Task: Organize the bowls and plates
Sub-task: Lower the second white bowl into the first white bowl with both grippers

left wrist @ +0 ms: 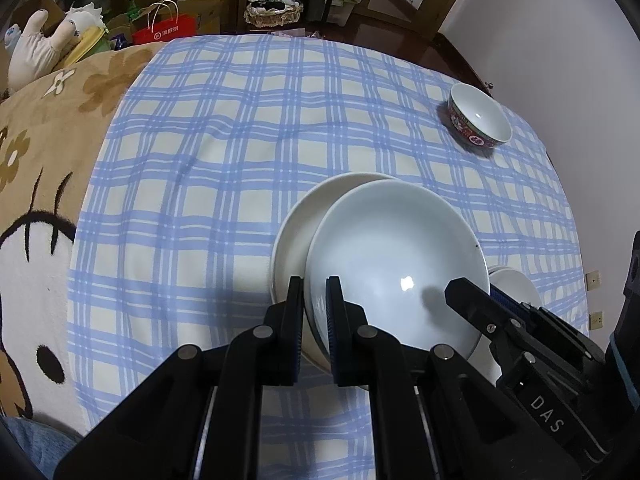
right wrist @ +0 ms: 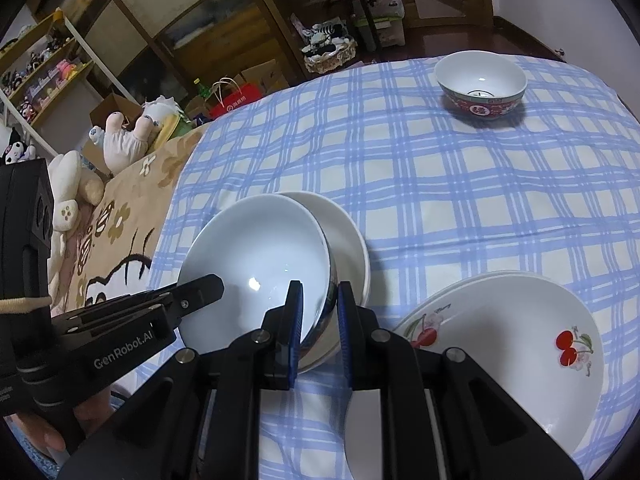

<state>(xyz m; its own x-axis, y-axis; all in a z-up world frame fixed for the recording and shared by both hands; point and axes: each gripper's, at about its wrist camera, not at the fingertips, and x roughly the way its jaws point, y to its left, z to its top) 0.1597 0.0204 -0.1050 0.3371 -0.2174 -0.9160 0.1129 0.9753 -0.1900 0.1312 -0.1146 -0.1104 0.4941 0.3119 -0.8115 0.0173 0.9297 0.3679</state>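
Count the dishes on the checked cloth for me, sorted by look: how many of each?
Plain white bowls: 2, one gripped at its rim by both grippers, left and right, sitting askew in the other.
Red-patterned bowls: 1, standing apart.
Cherry plates: 2, stacked; only the lower one's rim shows.
Total: 5.

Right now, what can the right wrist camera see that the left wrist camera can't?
Only the right wrist view shows the cherry plates plainly, stacked at the lower right, plus the shelves of toys at the far left. Only the left wrist view shows the big cartoon face on the tan blanket. Both show the white bowl pinched on its rim by the left gripper and the right gripper, tilted over a second white bowl, and the red-patterned bowl standing apart on the blue checked cloth.
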